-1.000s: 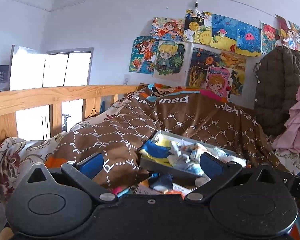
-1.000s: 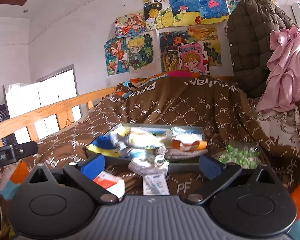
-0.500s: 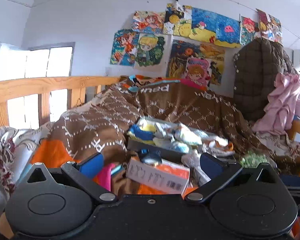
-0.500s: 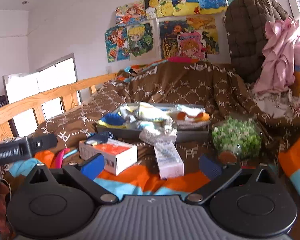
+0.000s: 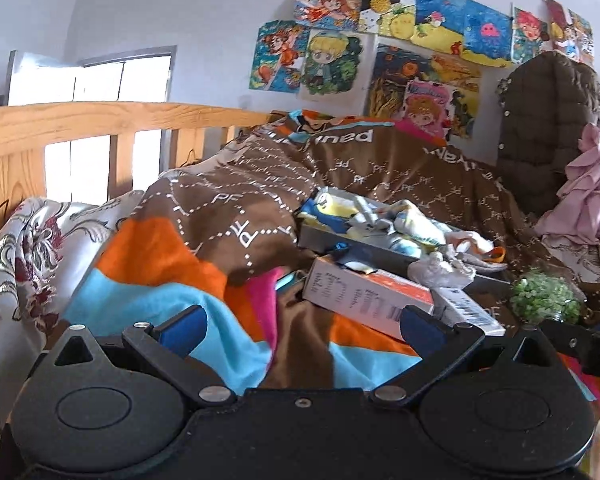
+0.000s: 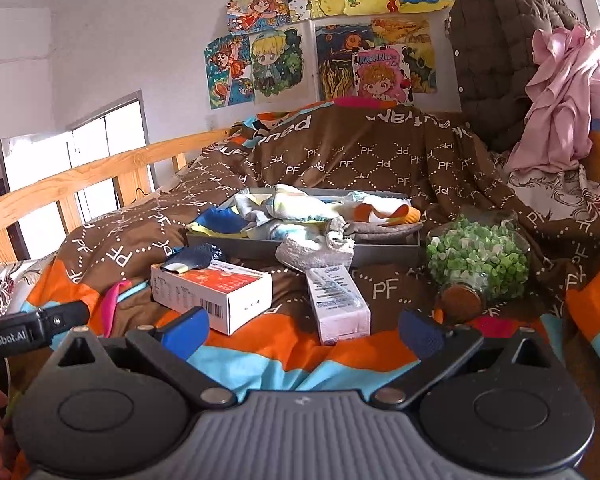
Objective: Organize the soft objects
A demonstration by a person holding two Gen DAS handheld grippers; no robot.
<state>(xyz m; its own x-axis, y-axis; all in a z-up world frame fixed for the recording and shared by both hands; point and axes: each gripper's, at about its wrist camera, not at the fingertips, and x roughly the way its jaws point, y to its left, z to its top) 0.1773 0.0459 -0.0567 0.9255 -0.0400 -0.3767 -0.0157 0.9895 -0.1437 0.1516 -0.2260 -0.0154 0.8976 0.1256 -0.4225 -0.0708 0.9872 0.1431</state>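
Both tools are empty. The right gripper (image 6: 302, 326) has its jaws spread wide and hovers above the striped blanket (image 6: 260, 364), short of the clutter. The left gripper (image 5: 300, 326) is likewise spread and holds nothing.

Ahead lies the grey tray (image 6: 388, 250), heaped with small soft garments (image 6: 300, 210). A dark blue sock (image 6: 198, 258) rests on the orange-and-white carton (image 6: 220, 290); a pale sock (image 6: 314, 252) spills over the tray's front wall.

Judged step: approach, before any grasp. The next move calls for advancing one gripper to a stray sock, pinching the fabric only, clear of the cartons.
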